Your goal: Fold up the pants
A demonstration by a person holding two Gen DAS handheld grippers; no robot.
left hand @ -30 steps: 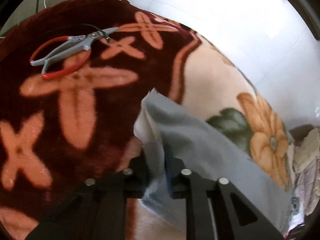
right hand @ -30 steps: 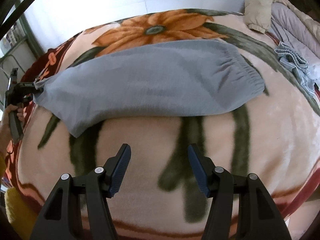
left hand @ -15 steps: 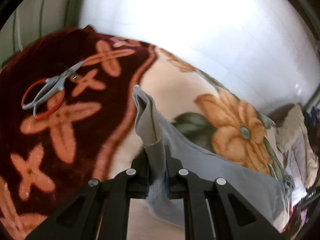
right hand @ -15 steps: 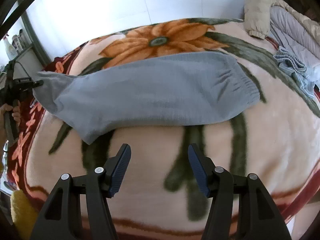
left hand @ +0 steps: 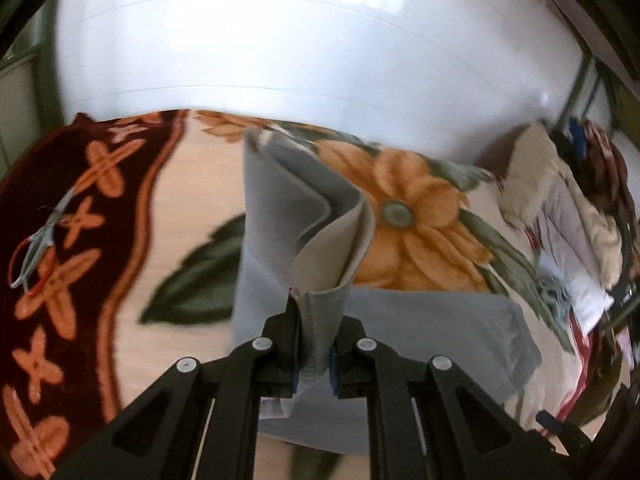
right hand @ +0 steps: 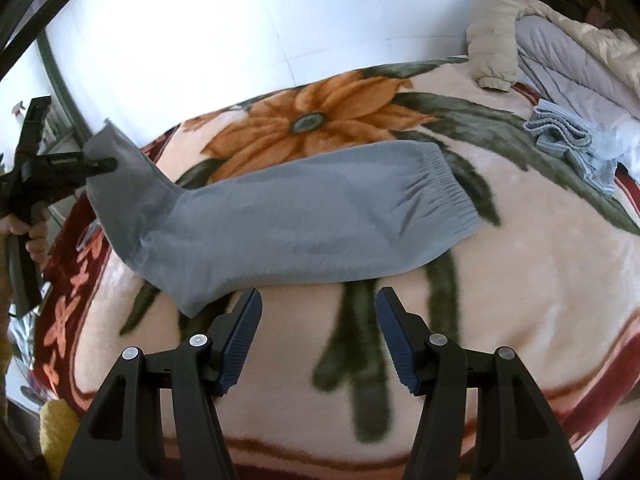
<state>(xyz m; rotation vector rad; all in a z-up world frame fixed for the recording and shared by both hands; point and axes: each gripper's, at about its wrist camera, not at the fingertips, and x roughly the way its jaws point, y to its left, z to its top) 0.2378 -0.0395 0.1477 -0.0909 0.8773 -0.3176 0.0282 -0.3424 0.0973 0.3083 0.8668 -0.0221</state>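
Grey pants [right hand: 304,224] lie folded lengthwise across a floral blanket [right hand: 520,272], elastic waistband to the right. My left gripper [left hand: 314,344] is shut on the leg-hem end of the pants [left hand: 316,240] and holds it lifted above the bed; it also shows in the right wrist view [right hand: 96,164] at the far left. The lifted cloth curls over above the fingers. My right gripper [right hand: 318,340] is open and empty, hovering just in front of the pants' near edge.
Scissors [left hand: 36,248] with red handles lie on the dark red blanket border at the left. A beige jacket [right hand: 496,40], quilted bedding and a small blue-grey cloth [right hand: 568,140] lie at the right end. A white wall stands behind the bed.
My left gripper has raised the hem end higher and carried it rightward toward the waistband. The right gripper has moved slightly closer to the pants' near edge, still open.
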